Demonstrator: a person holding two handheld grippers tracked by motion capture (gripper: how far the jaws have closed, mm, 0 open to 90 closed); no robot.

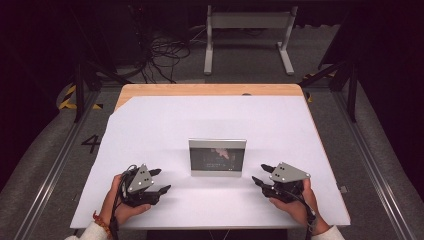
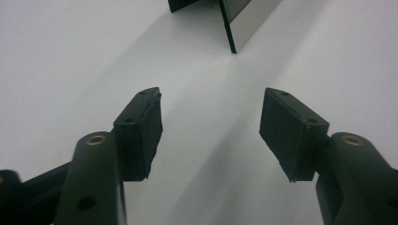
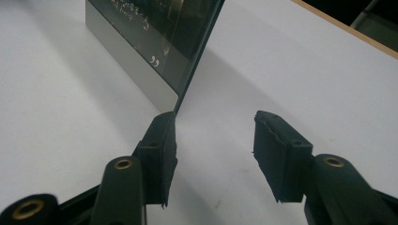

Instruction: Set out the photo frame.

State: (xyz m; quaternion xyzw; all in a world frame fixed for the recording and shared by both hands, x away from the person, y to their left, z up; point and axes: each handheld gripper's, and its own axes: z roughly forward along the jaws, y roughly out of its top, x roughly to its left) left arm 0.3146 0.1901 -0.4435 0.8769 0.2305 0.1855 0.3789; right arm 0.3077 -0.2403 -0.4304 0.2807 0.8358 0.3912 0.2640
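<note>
Both pairs of fingers are standing apart with nothing between them: the left gripper (image 1: 161,180) is pointing its black pads (image 2: 141,131) over bare white table (image 1: 165,120), and the right gripper (image 1: 262,174) is gaping just as empty. Between the two, a silver-edged picture frame (image 1: 217,157) is standing upright near the table's middle. Seen from the right gripper view, that frame's (image 3: 155,42) lower corner is sitting just beyond the left-hand pad (image 3: 162,150), though whether they are touching is not clear.
</note>
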